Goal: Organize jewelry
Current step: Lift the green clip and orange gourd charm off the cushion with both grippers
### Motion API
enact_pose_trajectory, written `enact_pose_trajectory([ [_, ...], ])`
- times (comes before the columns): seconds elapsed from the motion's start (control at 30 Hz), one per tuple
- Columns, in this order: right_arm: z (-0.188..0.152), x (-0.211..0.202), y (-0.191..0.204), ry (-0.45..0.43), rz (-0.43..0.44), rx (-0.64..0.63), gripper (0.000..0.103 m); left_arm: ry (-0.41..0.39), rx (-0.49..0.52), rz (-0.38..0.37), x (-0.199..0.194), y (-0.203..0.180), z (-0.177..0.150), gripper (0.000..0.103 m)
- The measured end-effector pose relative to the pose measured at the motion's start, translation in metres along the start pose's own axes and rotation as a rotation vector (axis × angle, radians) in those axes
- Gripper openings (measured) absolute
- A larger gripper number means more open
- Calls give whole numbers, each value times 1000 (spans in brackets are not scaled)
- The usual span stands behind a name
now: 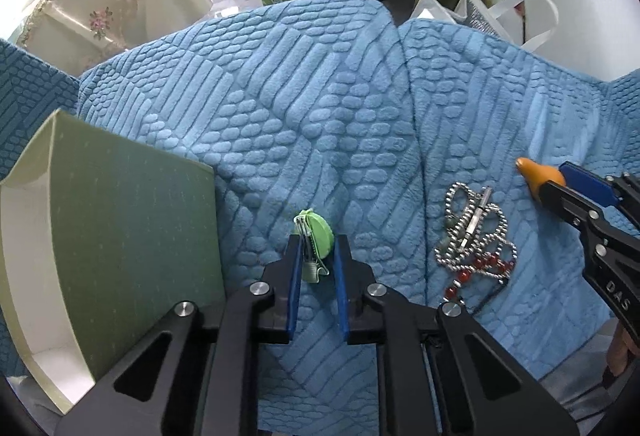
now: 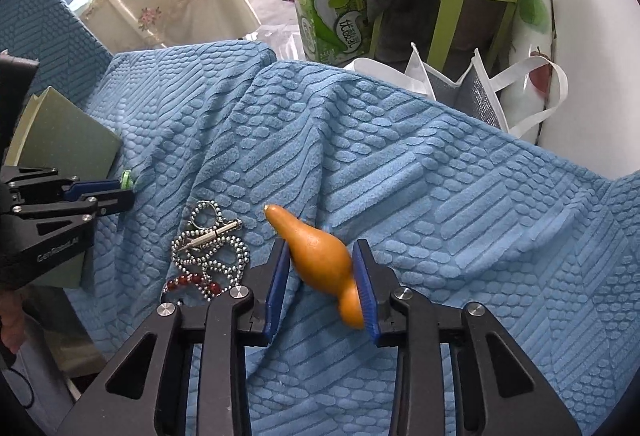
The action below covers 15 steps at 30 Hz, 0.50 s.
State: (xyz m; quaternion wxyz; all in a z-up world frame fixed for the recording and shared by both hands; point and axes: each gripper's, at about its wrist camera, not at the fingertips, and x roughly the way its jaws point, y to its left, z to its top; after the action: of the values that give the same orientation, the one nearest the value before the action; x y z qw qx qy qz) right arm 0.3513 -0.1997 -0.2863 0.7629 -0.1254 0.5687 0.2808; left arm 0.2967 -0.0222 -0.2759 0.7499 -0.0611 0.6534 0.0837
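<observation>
My left claw [image 1: 316,268] straddles the small, light green hair clip [image 1: 314,240] on the blue blanket [image 1: 280,107], pads narrow, perhaps touching; I'd pinch its stiff metal spine. My right claw [image 2: 322,284] grips the slick gourd pendant [image 2: 320,256].

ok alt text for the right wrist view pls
The right tongs straddle an orange gourd-shaped pendant lying on a blue textured blanket. To its left lies a tangled silver ball-chain necklace with red beads; further left, the left tongs reach a small green clip beside a green box.
</observation>
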Motion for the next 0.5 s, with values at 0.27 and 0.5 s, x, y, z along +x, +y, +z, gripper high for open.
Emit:
enact_pose_trajectory([
  [0.27,-14,-19,-3,-55,1,70,23,-54,10,-70,-22,4,-15,16],
  [0.5,-31,-27,2,-69,15,132,2,-105,23,-138,-38,9,-28,15],
])
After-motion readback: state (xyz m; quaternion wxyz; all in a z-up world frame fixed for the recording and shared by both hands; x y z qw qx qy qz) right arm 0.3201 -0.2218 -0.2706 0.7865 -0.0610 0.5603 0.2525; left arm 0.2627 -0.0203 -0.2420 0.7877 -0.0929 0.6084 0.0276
